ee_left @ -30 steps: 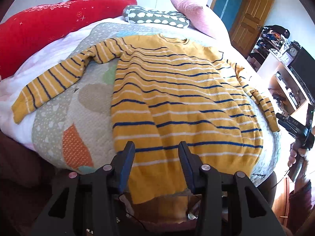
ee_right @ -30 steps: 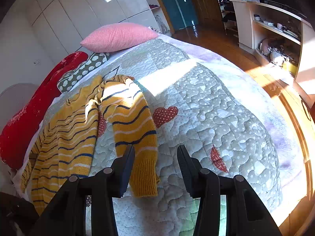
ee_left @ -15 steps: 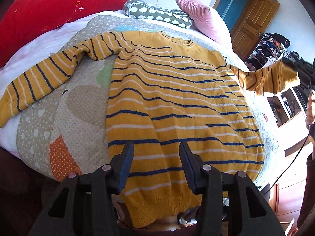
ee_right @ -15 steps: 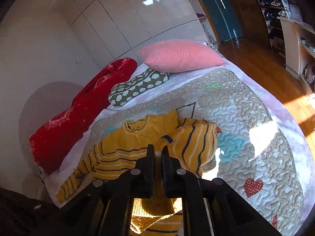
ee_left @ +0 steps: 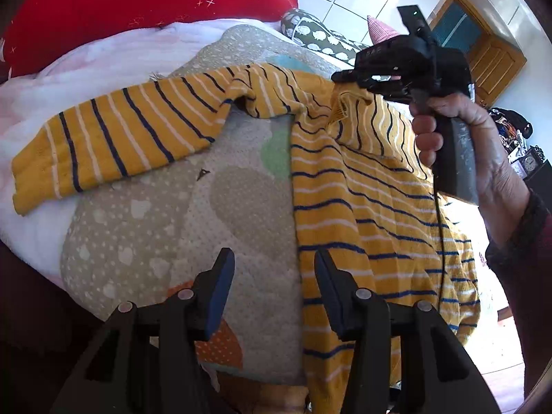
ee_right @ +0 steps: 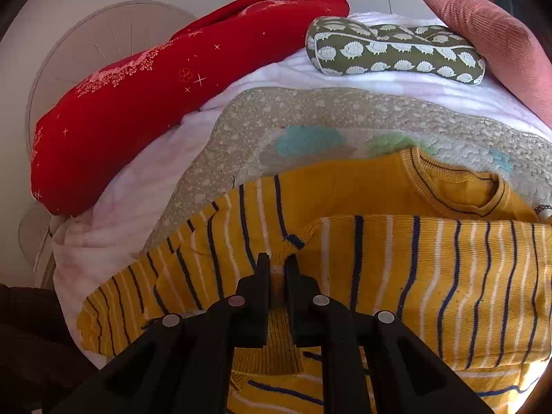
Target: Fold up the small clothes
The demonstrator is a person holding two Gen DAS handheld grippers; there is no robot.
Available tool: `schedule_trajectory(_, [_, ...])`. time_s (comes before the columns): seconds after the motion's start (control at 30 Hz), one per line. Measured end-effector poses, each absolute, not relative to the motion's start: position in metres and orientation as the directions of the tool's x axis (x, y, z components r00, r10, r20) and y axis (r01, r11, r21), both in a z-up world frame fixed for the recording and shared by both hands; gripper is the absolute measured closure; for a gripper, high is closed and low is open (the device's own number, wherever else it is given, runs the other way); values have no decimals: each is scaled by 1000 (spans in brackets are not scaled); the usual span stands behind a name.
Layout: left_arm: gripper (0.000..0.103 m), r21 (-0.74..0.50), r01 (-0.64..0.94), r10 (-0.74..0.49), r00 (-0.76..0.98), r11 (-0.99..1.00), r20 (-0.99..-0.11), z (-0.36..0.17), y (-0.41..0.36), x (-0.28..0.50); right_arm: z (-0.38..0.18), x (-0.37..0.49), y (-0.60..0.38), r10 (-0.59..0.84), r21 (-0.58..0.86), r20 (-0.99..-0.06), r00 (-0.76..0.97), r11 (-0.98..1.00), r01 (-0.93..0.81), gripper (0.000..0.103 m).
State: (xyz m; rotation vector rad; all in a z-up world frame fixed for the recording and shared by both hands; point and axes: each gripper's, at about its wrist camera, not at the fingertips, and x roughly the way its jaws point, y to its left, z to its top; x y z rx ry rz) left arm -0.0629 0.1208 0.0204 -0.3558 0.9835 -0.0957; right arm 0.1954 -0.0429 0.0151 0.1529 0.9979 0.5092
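A yellow sweater (ee_left: 372, 207) with navy and white stripes lies on the quilted bed. Its left sleeve (ee_left: 114, 145) stretches out to the left. My right gripper (ee_right: 277, 269) is shut on the cuff of the right sleeve (ee_right: 431, 283) and holds that sleeve across the sweater's chest, below the collar (ee_right: 459, 193). In the left wrist view the right gripper (ee_left: 339, 77) hangs over the sweater's upper part, held by a hand. My left gripper (ee_left: 272, 276) is open and empty, low near the bed's front edge beside the sweater's left side.
A red bolster (ee_right: 165, 86), a green hedgehog-print pillow (ee_right: 396, 55) and a pink pillow (ee_right: 493, 41) lie at the head of the bed. The grey patterned quilt (ee_left: 207, 207) covers the bed. A wooden door (ee_left: 493, 65) and shelves stand at the right.
My right gripper has carried the right sleeve further left across the sweater's chest. My left gripper has shifted left, off the sweater's hem and over the quilt, still open.
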Motion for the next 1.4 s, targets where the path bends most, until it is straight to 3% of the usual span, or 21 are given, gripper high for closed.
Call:
schedule_trajectory(0.07, [49,-340,-85,-235,567,936,-789,25,126,-53,3,204,-44,496,394,-761,417,865,-310,88])
schedule_trajectory(0.13, [49,-357,-74,-252,577,931,-777,31,127,-39,5,201,-63,553,465,-717,424,833,-301,76])
schedule_trajectory(0.2, [46,-375,-54,-274,588,926,-761,37,122,-17,14,192,-93,552,476,-692,465,833,-281,73])
schedule_trajectory(0.33, [41,-335,-7,-264,597,942,-757,42,99,46,28,168,-171,525,490,-665,532,843,-219,73])
schedule_trajectory(0.57, [40,-240,1,-211,473,971,-856,3,60,155,19,126,-319,419,518,-665,618,855,-22,72])
schedule_trajectory(0.83, [40,-162,-57,-119,452,985,-884,-20,48,176,-19,148,-377,316,466,-726,611,879,99,72])
schedule_trajectory(0.87, [40,-143,-55,-103,451,988,-886,-20,46,176,-24,157,-375,315,461,-727,610,883,94,70])
schedule_trajectory(0.93, [40,-116,-54,-80,448,992,-891,-20,42,179,-39,181,-368,339,468,-746,573,879,89,50])
schedule_trajectory(0.97, [40,-107,-52,-73,448,993,-891,-19,40,180,-48,191,-367,353,480,-758,549,871,103,50])
schedule_trajectory(1.0, [40,-97,-46,-67,450,994,-891,-17,38,181,-53,196,-368,371,498,-758,536,860,108,60])
schedule_trajectory(1.03, [40,-87,-38,-60,453,995,-889,-15,35,183,-54,200,-368,400,522,-744,535,848,92,92])
schedule_trajectory(1.13, [40,-60,-16,-46,460,998,-887,-14,26,193,-39,196,-381,369,518,-717,591,850,97,93])
schedule_trajectory(1.27, [36,-44,-24,-28,460,999,-887,-23,18,202,-42,200,-405,262,453,-764,590,868,202,93])
schedule_trajectory(1.4, [36,-31,-21,-18,473,999,-881,-22,18,198,-41,197,-389,201,346,-795,573,925,155,86])
